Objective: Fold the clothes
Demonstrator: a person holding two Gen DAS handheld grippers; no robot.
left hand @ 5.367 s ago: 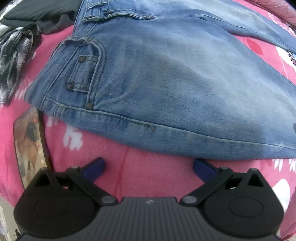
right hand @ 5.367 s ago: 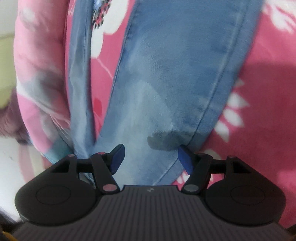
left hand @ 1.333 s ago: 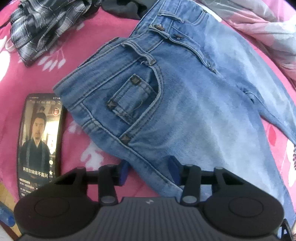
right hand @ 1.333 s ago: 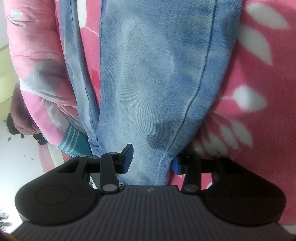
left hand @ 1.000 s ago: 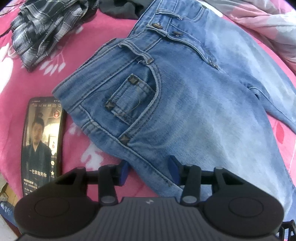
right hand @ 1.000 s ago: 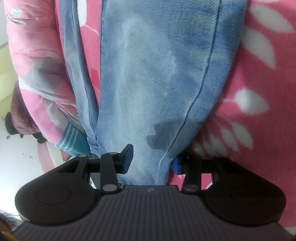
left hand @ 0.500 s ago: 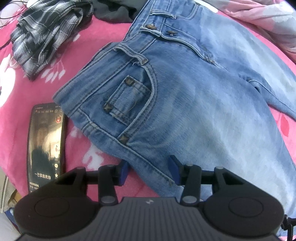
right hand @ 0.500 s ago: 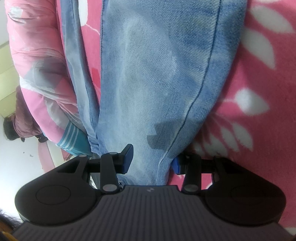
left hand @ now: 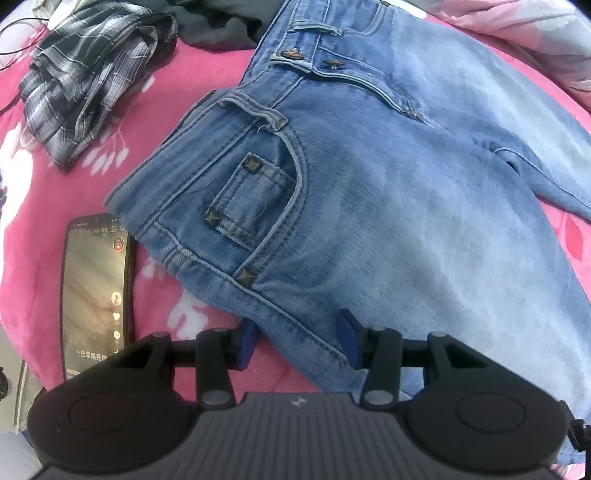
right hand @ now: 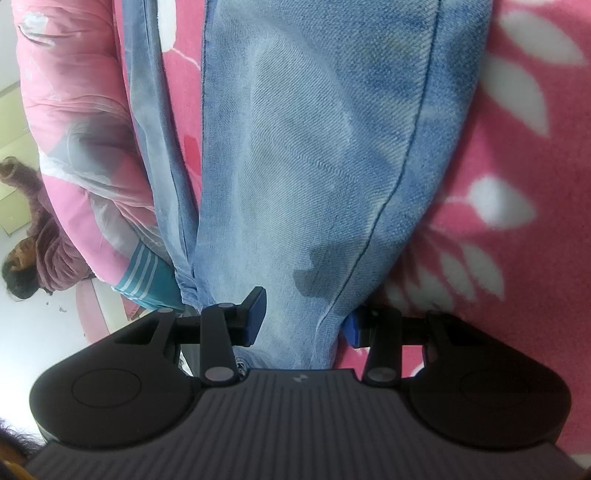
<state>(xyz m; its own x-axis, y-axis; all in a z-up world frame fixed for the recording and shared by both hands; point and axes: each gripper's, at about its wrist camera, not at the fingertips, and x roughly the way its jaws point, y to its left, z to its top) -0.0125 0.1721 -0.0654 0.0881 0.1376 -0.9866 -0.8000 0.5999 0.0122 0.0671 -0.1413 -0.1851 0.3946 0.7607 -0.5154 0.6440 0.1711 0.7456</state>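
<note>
While the jeans [left hand: 388,192] lay spread face-up on the pink floral blanket [left hand: 207,92], both grippers had hold of them at opp. ends. The left gripper [left hand: 297,341] came in low, nearly flat to the bedding, w/ its blue pads [left hand: 246,343] closed partway on the outer side seam just below the front pocket; denim filled the gap between the jaws, so it was pinching the hip edge. The waistband ran diagonally up and away from it toward the far edge of the blanket.

The right gripper [right hand: 303,321] sat at the lower part of one trouser leg [right hand: 314,147], approaching along the leg's length. Its jaws were narrowed onto the cloth, one pad on top of the denim, the other tucked at the seam edge against the blanket: a pinch on the leg. The second leg [right hand: 155,129] lay just beside it, toward a pink quilt [right hand: 74,92] bunched at the blanket's edge. A person [right hand: 33,240] was partly visible beyond that quilt.

A phone [left hand: 96,291] w/ lit screen lay on the blanket near its near-left edge, just beside the waistband corner. A crumpled plaid shirt [left hand: 88,74] sat toward the far-left corner, a dark garment [left hand: 221,26] next to it, touching the jeans' waist.
</note>
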